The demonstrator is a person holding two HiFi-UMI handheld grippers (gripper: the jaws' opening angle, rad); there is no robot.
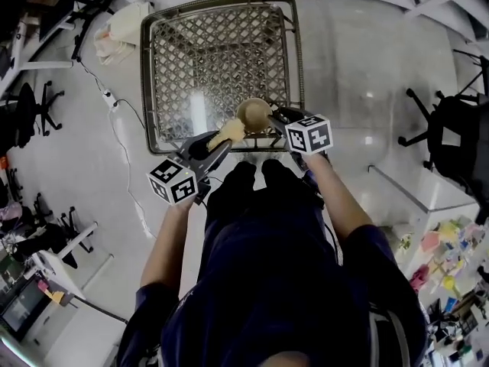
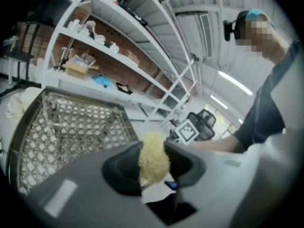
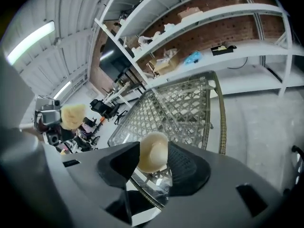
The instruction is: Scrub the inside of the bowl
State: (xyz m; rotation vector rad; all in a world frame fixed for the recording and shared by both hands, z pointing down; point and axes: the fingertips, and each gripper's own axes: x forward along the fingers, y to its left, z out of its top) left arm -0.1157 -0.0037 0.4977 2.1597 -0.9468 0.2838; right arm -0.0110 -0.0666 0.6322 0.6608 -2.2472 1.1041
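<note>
Two tools are working at the mesh desk's near edge. The left tool is clamping a yellow sponge just beside the bowl. The right tool's jaws are standing wide, with the bowl between them.

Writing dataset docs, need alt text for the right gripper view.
A small cream round bowl sits between the right gripper's dark, open jaws, with a metal lattice table beyond. At far left the left gripper holds a fluffy yellow scrubbing pad; white shelves stand against a brick wall behind.
</note>
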